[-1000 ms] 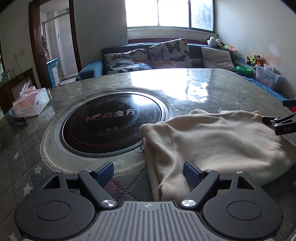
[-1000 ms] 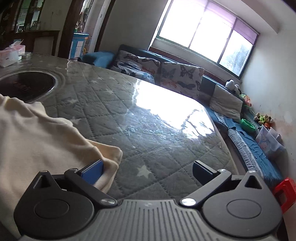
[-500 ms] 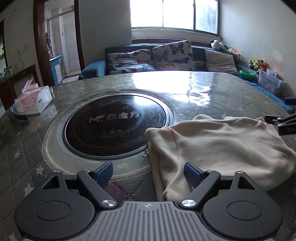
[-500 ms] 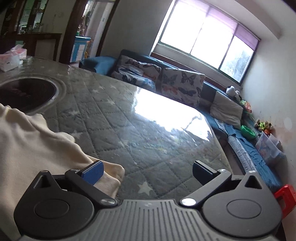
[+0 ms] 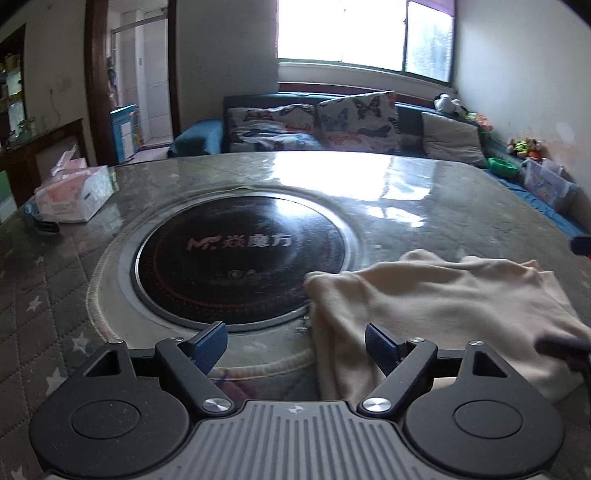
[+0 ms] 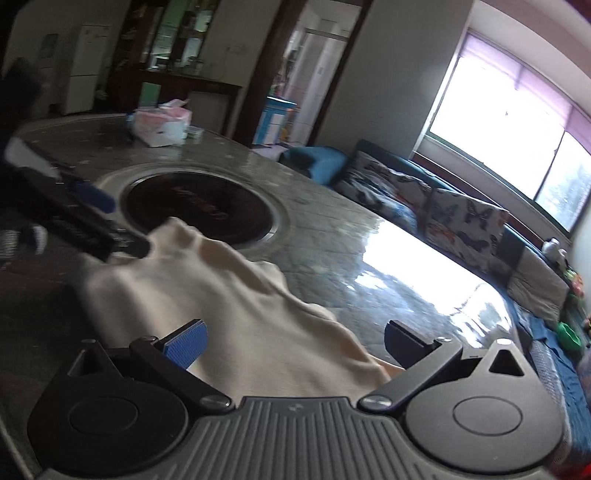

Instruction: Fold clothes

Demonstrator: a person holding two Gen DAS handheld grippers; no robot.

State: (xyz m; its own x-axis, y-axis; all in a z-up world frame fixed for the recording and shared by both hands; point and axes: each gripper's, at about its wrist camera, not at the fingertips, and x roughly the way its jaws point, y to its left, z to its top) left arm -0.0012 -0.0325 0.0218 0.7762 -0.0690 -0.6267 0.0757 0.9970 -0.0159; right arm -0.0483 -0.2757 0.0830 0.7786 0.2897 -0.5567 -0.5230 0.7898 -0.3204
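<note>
Daylight from a wide window falls across a large table covered with a grey quilted, star-printed cloth under a glossy clear sheet. A round black cooktop is set into the table's middle, with lettering printed across its glass. Behind the table a dark sofa is seen, lined with butterfly cushions; a tissue box is placed near the table's edge at about ten o'clock from the cooktop in the left wrist view.

A cream garment is spread on the table at roughly four o'clock from the cooktop, its near-left corner just overlapping the cooktop's metal rim. The cloth is bunched into soft ridges along its far edge and is blurred in both views.

The left gripper is held low over the table's near edge, its blue-padded fingers wide apart — the jaws have just been closing slightly, yet nothing is pressed between them. The garment's near-left edge lies between the pads, closer to the right-hand one; contact with that pad cannot be told.

The right gripper is seen with its fingers spread wide as well, directly over the garment, which fills the gap between them and runs off under the body of the tool. No grip on the cloth is shown. In the right wrist view the left gripper appears at ten o'clock, blurred, at the garment's far corner beside the cooktop.
</note>
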